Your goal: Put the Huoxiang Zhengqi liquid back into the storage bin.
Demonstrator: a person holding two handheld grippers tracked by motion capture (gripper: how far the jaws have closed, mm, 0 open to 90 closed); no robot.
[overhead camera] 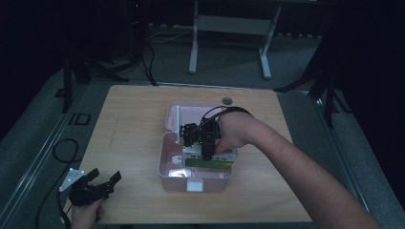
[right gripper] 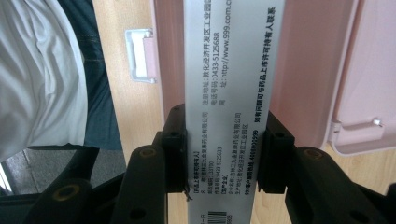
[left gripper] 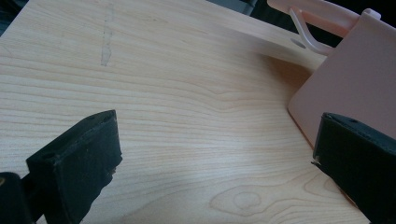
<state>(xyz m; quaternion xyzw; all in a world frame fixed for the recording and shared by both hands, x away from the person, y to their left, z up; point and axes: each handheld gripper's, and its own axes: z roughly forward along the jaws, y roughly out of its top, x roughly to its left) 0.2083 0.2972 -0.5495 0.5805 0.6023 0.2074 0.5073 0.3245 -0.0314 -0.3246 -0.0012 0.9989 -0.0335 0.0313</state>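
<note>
Fingers (right gripper: 180, 154) tight on carton (right gripper: 227, 70), over wooden table (overhead camera: 138, 124).

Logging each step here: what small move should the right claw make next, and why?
Probably lower the medicine box into the pink case and release: the right claw is shut on it above the open case, while the left claw rests open on the table.

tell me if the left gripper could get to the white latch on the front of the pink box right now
Probably yes. The left gripper sits open at the table's near left corner, holding nothing, with bare wooden table between it and the white latch on the pink box. The right gripper is busy farther back, over the box.
</note>
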